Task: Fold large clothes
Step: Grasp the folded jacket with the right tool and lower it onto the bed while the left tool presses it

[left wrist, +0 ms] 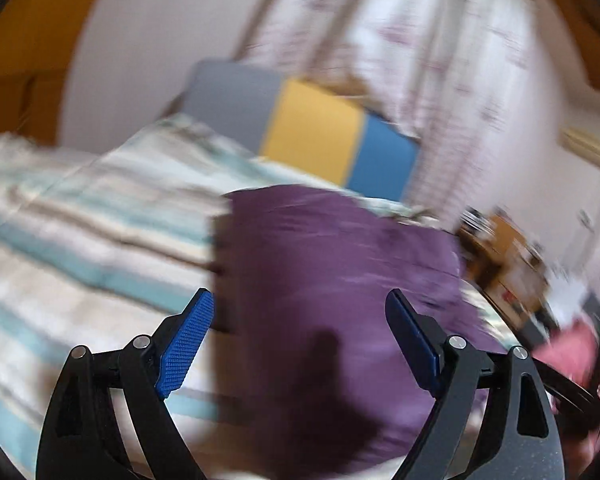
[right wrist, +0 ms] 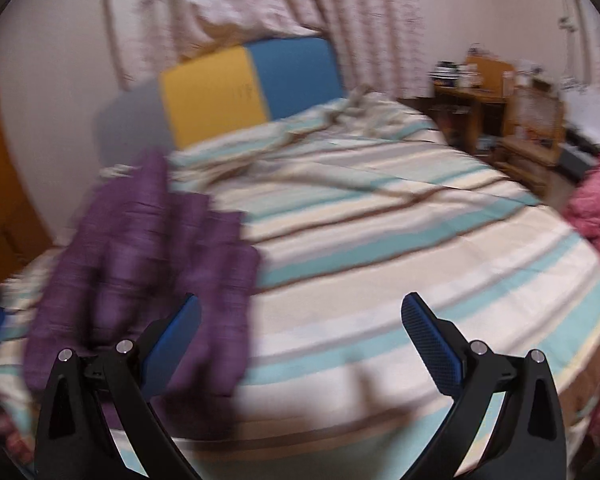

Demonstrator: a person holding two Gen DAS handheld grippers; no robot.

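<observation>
Both grippers empty: left gripper (left wrist: 300, 336) jaws spread wide over purple garment (left wrist: 332, 264) lying ahead and beneath on striped bed (left wrist: 80, 208); right gripper (right wrist: 300, 340) jaws likewise apart, garment off its left finger. Risk: loose folded layers slump apart, unpinned. No containers visible.

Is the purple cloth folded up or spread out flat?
Folded, it seems: the purple cloth lies as a compact block with straight edges on the striped bed. Blur hides details.
</observation>
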